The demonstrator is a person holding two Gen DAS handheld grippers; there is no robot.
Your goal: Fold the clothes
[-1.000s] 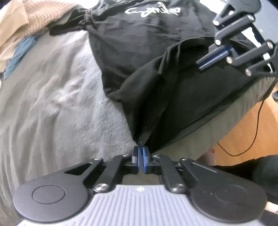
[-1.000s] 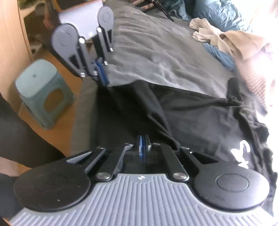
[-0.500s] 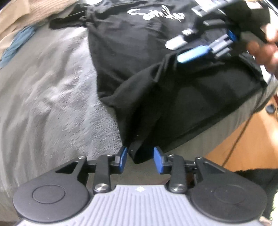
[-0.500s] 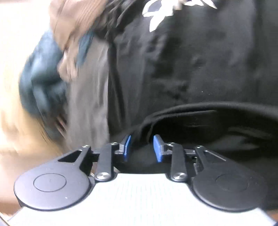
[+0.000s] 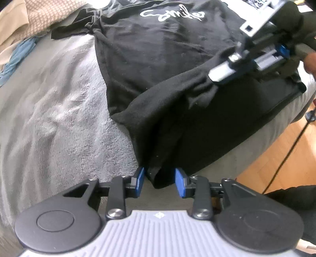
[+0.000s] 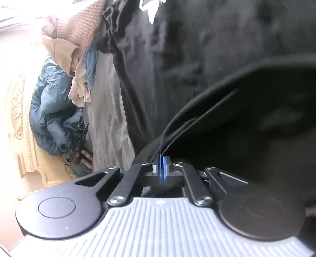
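Black T-shirt (image 5: 158,59) spread on a grey blanket (image 5: 55,98)

The left gripper (image 5: 159,180) stands spread, the shirt's corner loose between its pads; the right gripper (image 6: 162,161) is pressed together, pinching a fold of the hem.

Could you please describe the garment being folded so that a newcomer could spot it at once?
On the grey blanket-covered bed lies a black cotton T-shirt. Unlike the beige and blue clothes heaped beside it, it bears white cursive lettering.

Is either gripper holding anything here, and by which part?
The right gripper is shut on the black T-shirt's folded hem edge. The left gripper is open, the shirt's corner lying loose between its pads.
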